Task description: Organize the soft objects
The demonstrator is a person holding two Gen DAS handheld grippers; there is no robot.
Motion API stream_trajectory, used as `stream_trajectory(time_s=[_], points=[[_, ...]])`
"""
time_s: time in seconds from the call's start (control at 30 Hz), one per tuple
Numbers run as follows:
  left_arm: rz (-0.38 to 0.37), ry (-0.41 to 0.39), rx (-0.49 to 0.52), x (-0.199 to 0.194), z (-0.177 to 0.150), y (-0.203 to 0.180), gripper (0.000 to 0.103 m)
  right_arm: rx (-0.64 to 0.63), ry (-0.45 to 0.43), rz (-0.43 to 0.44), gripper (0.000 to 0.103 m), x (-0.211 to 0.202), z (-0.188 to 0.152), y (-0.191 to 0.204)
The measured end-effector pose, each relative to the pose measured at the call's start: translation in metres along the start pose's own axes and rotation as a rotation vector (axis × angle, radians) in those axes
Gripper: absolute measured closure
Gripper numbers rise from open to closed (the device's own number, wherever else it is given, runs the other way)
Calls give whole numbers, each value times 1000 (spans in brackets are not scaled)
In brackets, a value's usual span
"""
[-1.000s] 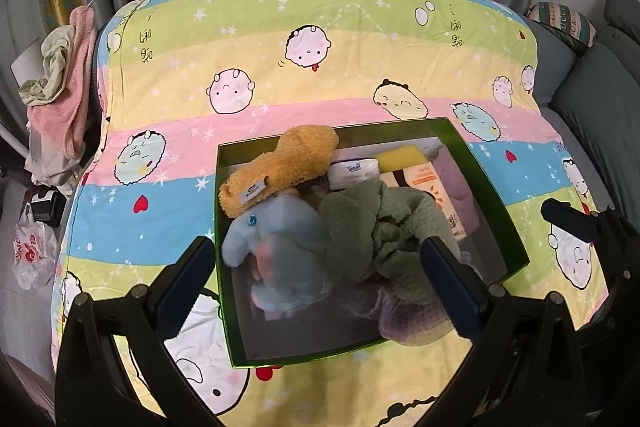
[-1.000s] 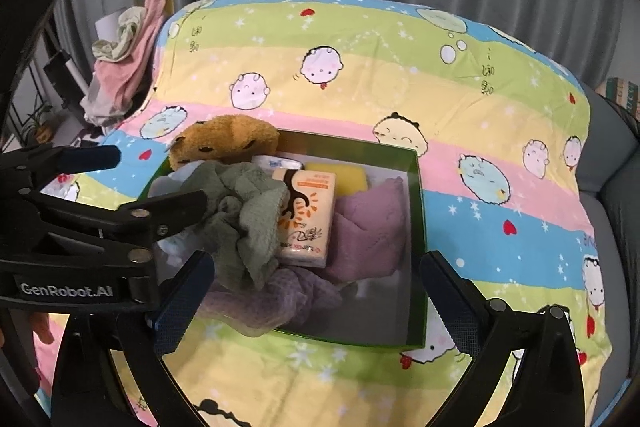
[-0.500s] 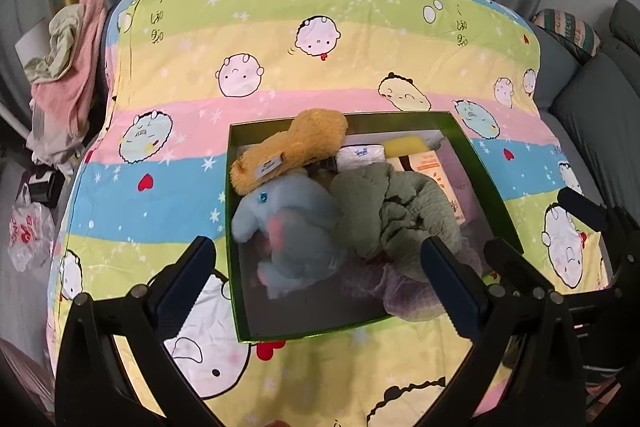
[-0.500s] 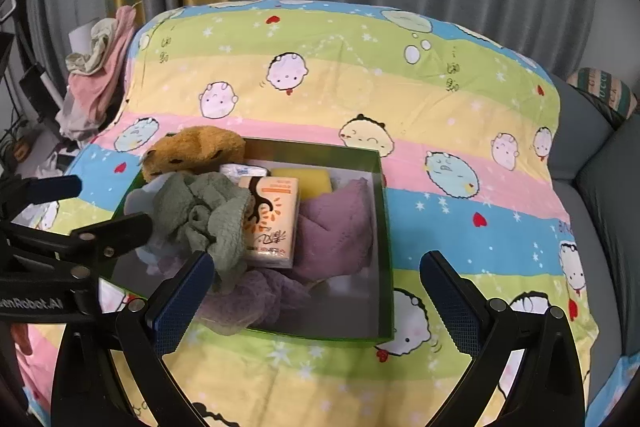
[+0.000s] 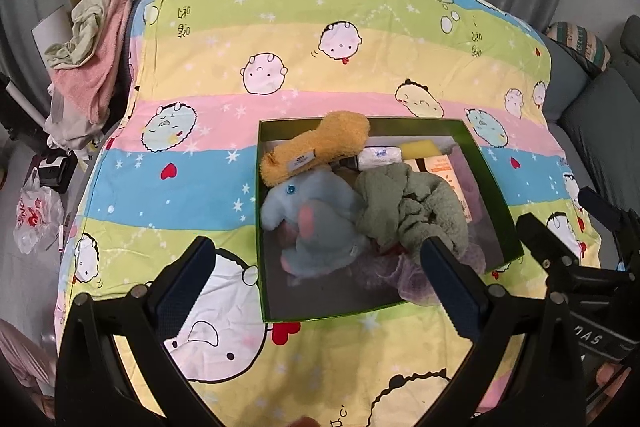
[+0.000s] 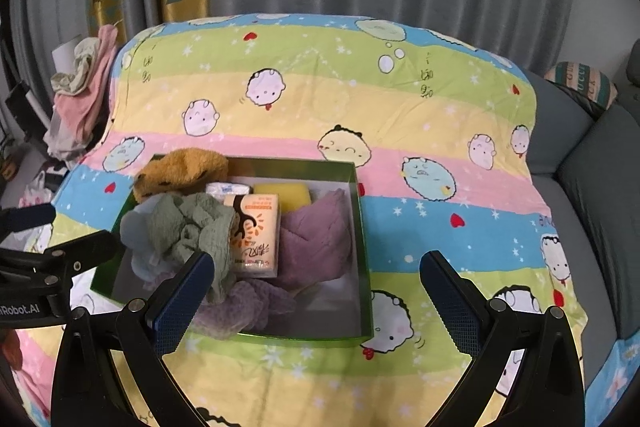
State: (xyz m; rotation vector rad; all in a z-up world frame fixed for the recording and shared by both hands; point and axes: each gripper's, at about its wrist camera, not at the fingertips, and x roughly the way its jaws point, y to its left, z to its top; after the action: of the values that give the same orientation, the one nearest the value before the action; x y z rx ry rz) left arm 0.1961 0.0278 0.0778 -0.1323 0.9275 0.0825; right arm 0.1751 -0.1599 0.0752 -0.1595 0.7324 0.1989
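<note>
A green cardboard box (image 5: pixel 262 227) with a grey inside stands on the bench, which is covered by a striped cartoon-print cloth (image 5: pixel 320 59). All the soft things lie in this box. At its far left corner rests a fuzzy orange plush toy (image 5: pixel 316 147), partly over the rim. Just in front of it lies a pale blue plush elephant (image 5: pixel 316 223), and a crumpled sage-green towel (image 5: pixel 408 207) touches the elephant on the right side. A mauve fluffy cloth (image 6: pixel 248 307) hangs a little over the near rim, and a purple folded cloth (image 6: pixel 320 239) fills the right part. Between them stand an orange-and-white tissue pack (image 6: pixel 256 235), a yellow sponge (image 6: pixel 284 195) and a small white tissue packet (image 6: pixel 226 189).

The left gripper (image 5: pixel 320 279) hovers over the near edge of the box, its jaws wide apart and holding nothing. The right gripper (image 6: pixel 316 291) is also above the near edge, jaws apart and empty.

I judge that all these things are light and very soft. The towel will sag and drag its neighbours, so it is better to pinch a thick fold at its top. The elephant should be taken at the body, not at the thin trunk. The tissue pack is smooth and may slip.
</note>
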Motion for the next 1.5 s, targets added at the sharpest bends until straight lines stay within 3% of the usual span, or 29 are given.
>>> stream_trajectory(time_s=[0.57,1.5], points=[[52,-35,6,-18,0,6,1,10,-57,-1,1,-32,16,6],[66,-16,27,-8,0,1,1,-13,-24,-1,1,-15,8,10]])
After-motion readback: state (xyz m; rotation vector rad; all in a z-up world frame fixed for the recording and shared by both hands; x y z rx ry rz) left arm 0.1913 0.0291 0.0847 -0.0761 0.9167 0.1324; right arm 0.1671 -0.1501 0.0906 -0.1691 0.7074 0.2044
